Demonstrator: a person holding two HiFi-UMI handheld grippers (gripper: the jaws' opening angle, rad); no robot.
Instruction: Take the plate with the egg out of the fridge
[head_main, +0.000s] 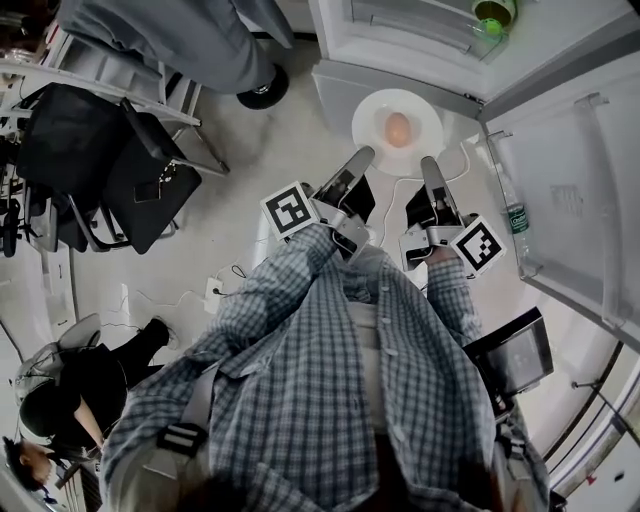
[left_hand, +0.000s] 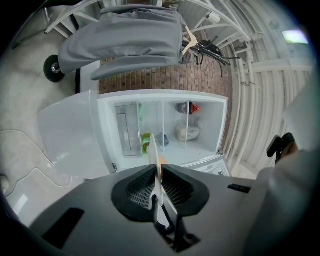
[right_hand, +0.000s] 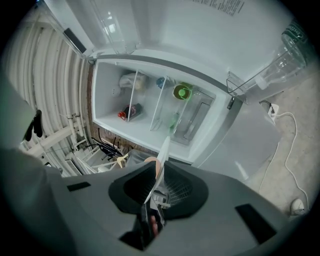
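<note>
the plate with the egg hangs outside the open fridge, over the floor, its rim pinched by the left tongs and right tongs. any tilt or uneven pull could roll the egg off.

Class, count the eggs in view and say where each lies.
1. The egg sits near the middle of the plate, which the left gripper and right gripper clamp by its near rim. Others may be hidden in the fridge.
</note>
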